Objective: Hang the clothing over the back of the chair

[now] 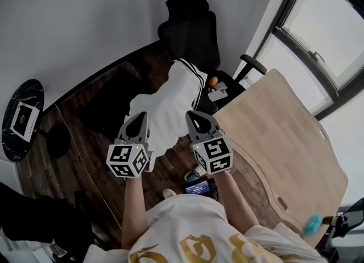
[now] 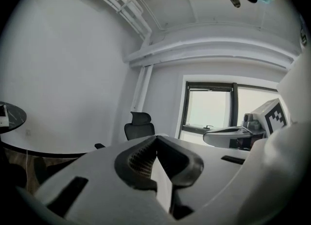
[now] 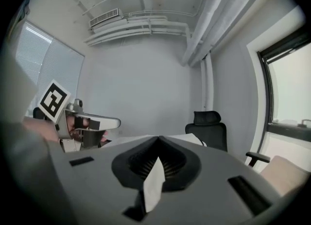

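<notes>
A white garment (image 1: 168, 101) with black trim at its far end hangs stretched between my two grippers, reaching toward the black office chair (image 1: 190, 28). My left gripper (image 1: 140, 116) is shut on the garment's near left edge, and my right gripper (image 1: 193, 115) is shut on its near right edge. In the left gripper view a strip of white cloth (image 2: 163, 182) is pinched in the shut gripper (image 2: 156, 140), with the chair (image 2: 140, 126) ahead. The right gripper view shows the same: cloth (image 3: 153, 182) in the shut gripper (image 3: 158, 140), the chair (image 3: 210, 128) beyond.
A light wooden desk (image 1: 287, 142) fills the right side. A small orange object (image 1: 212, 81) and a white item (image 1: 218, 92) lie on the chair seat. A round black side table (image 1: 23, 119) stands at the left on the dark wood floor (image 1: 91, 114).
</notes>
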The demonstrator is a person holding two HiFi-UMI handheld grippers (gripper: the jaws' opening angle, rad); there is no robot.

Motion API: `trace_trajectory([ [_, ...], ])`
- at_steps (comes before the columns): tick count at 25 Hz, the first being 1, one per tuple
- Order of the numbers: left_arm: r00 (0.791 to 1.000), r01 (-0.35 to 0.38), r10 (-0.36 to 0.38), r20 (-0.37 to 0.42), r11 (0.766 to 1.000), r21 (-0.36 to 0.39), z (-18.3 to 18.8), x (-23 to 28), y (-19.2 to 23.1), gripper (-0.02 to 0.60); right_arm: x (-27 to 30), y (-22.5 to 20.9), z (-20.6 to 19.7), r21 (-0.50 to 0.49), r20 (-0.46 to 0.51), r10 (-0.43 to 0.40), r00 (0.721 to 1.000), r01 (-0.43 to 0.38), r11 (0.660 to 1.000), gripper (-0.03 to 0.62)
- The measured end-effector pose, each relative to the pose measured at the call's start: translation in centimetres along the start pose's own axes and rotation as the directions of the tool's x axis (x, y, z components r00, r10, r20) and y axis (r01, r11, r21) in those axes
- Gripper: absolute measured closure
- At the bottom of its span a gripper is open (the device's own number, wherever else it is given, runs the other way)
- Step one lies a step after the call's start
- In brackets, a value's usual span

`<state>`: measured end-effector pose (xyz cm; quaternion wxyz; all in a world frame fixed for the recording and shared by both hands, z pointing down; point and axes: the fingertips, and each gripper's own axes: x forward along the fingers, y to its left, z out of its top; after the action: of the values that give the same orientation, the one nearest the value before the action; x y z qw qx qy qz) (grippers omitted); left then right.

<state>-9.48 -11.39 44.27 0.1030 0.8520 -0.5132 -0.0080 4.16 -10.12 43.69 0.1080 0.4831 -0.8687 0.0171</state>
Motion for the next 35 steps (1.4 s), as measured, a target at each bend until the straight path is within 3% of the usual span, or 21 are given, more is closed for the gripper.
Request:
trace_trajectory([
  [5,0.999,-0.031,0.032,-0.041,0.999,0.019,-0.4,0.4,1.0,0.561,0.7,-0.1,0.1,-0.009,-0.007,0.006,1.000,-0.006,1.000,0.583],
  [13,0.998,-0.066,0.067,-0.008,0.996,0.067,0.4,0.7,1.7,0.561,1.9,0.4,-0.5,-0.071,-0.041,0.011,0.999,-0.014,0.997,0.583],
  [18,0.998,-0.056,0.059,-0.035,0.996,0.067,-0.1,0.5,1.6,0.561,1.8,0.8,-0.7,-0.093,-0.058,0.015,0.998,-0.020,0.995,0.583],
  [23,0.994,-0.044,0.057,-0.089,0.990,0.135,-1.2,0.6,0.9,0.560,1.7,0.9,-1.3,-0.108,-0.078,0.013,0.997,-0.022,0.994,0.583],
  [32,0.994,-0.043,0.055,-0.094,0.992,0.120,-1.7,-0.2,1.0,0.561,1.0,1.3,-1.7,-0.087,-0.079,0.015,0.997,-0.022,0.996,0.583],
  [35,0.994,-0.050,0.064,-0.089,0.988,0.145,-1.4,-0.5,1.0,0.561,0.9,1.5,-1.7,-0.095,-0.083,0.014,0.996,-0.022,0.995,0.583],
])
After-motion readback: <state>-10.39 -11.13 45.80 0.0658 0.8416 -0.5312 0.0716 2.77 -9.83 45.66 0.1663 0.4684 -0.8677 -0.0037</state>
